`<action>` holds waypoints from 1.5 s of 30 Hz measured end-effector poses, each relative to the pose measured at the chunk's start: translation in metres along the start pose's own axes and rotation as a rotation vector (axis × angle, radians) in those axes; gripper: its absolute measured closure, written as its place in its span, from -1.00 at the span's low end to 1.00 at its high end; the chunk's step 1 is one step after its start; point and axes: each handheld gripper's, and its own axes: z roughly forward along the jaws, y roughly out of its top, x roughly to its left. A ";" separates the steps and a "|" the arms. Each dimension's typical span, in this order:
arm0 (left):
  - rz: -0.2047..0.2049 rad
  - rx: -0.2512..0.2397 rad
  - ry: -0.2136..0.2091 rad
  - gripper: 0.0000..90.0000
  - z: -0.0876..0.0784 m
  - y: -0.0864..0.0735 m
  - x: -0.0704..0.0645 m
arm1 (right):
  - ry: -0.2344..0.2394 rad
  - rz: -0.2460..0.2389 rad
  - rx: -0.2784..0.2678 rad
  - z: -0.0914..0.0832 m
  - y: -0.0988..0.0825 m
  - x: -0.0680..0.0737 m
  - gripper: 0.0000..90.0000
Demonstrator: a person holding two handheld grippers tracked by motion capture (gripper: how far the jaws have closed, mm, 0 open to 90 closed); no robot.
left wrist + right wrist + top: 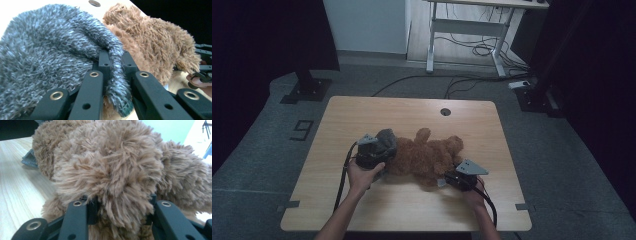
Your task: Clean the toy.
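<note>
A brown plush teddy bear [427, 155] lies on its side in the middle of the wooden table [412, 115]. At its left end is a grey fuzzy hat [386, 140]. My left gripper [379, 157] is shut on the hat's rim; in the left gripper view the grey hat [45, 50] folds between the jaws, with the bear [155, 45] behind. My right gripper [451, 176] is shut on a limb of the bear at its right underside. In the right gripper view the brown fur [112, 175] bulges between the two jaws.
A round cable hole [445, 111] sits near the table's far edge. On the floor beyond stand a white desk frame [472, 30] with loose cables, and black stand bases [307, 90] at either side. The table's front and far strips are bare.
</note>
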 end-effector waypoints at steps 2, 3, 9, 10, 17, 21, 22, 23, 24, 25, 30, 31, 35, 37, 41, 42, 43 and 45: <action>0.009 -0.010 -0.007 0.82 -0.004 0.003 -0.004 | 0.004 0.011 0.004 -0.002 -0.001 -0.001 0.36; 0.022 -0.018 -0.008 0.82 -0.007 0.005 -0.008 | 0.007 0.015 0.005 -0.002 -0.002 -0.001 0.36; 0.127 -0.054 -0.058 0.82 -0.006 0.029 -0.044 | 0.006 0.027 0.004 -0.002 -0.003 0.000 0.36; 0.143 -0.049 -0.073 0.82 -0.002 0.034 -0.052 | 0.006 0.026 0.003 -0.002 -0.003 0.000 0.36; 0.237 0.028 -0.146 0.82 0.059 0.062 -0.113 | 0.007 0.023 0.003 -0.003 -0.004 0.000 0.36; 0.270 0.069 -0.137 0.81 0.090 0.064 -0.132 | 0.009 0.024 0.003 -0.004 -0.004 0.000 0.36; 0.265 0.077 -0.138 0.81 0.096 0.063 -0.133 | 0.009 0.025 0.003 -0.004 -0.005 0.000 0.36; 0.265 0.086 -0.128 0.81 0.100 0.061 -0.132 | 0.010 0.025 0.003 -0.004 -0.005 0.000 0.36; 0.267 0.096 -0.115 0.80 0.103 0.059 -0.131 | 0.009 0.024 0.003 -0.004 -0.005 0.000 0.36; 0.258 0.110 -0.105 0.80 0.106 0.056 -0.128 | 0.008 0.022 0.005 -0.005 -0.005 0.000 0.36; 0.187 0.105 -0.114 0.79 0.103 0.045 -0.106 | 0.005 0.023 0.011 -0.004 -0.006 0.001 0.36; 0.188 0.099 -0.108 0.80 0.100 0.044 -0.103 | 0.004 0.024 0.014 -0.004 -0.006 0.001 0.36; 0.211 0.080 -0.037 0.79 0.085 0.042 -0.093 | -0.001 0.037 0.013 -0.004 -0.006 0.001 0.36; 0.225 0.074 0.007 0.79 0.077 0.040 -0.085 | 0.000 0.039 0.015 -0.004 -0.006 0.000 0.36; 0.205 0.067 0.065 0.80 0.061 0.034 -0.059 | 0.001 0.045 0.013 -0.004 -0.006 0.000 0.36; 0.191 0.063 0.076 0.80 0.057 0.032 -0.052 | 0.000 0.045 0.013 -0.004 -0.006 0.000 0.36; 0.173 0.058 0.084 0.80 0.051 0.030 -0.043 | -0.001 0.046 0.012 -0.004 -0.006 0.000 0.36; 0.138 0.043 0.086 0.80 0.043 0.028 -0.030 | -0.001 0.048 0.012 -0.004 -0.006 0.000 0.36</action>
